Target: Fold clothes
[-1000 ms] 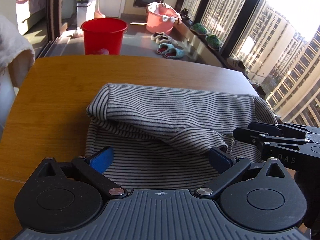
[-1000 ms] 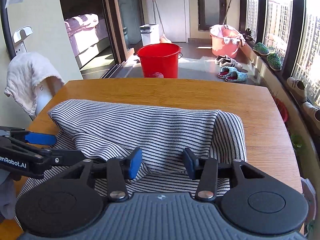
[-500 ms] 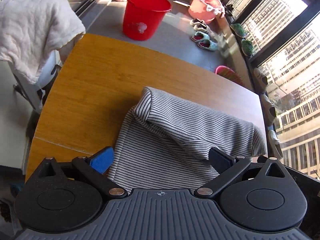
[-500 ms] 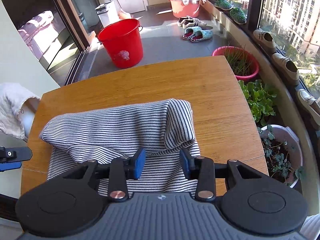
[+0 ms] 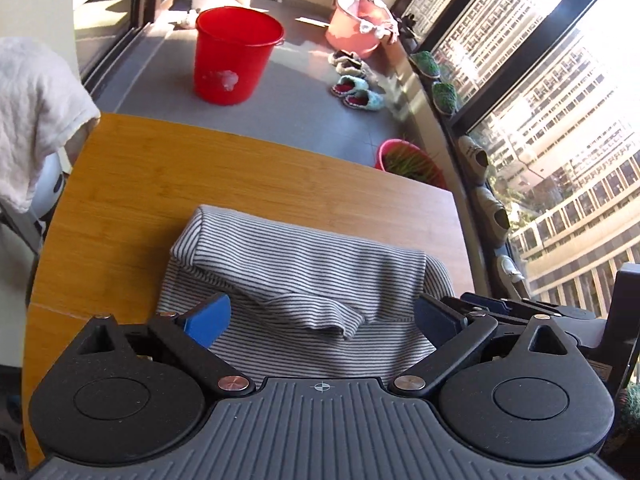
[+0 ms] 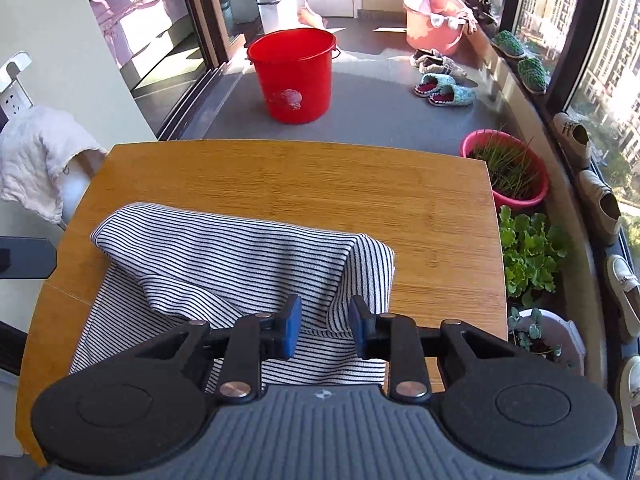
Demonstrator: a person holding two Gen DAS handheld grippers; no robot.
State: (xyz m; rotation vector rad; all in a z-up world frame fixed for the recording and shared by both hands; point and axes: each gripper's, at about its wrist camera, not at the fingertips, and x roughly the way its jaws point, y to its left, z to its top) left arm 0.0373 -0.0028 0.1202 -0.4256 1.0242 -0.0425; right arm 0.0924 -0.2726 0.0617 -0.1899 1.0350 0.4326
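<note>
Both grippers have risen since the earlier frames, so more table shows. Left wrist view: the left gripper [image 5: 322, 316] hangs wide open and empty above the striped shirt [image 5: 308, 276], which lies folded on the table [image 5: 200, 172]. Right wrist view: the right gripper [image 6: 323, 326] has just been closing; its jaws stand narrowly apart, gripping nothing, over the shirt [image 6: 224, 256] on the table's [image 6: 320, 176] near half.

Harsh sunlight through the windows [image 5: 560, 92], glare outside, fisheye-bent edges, mostly sharp.
</note>
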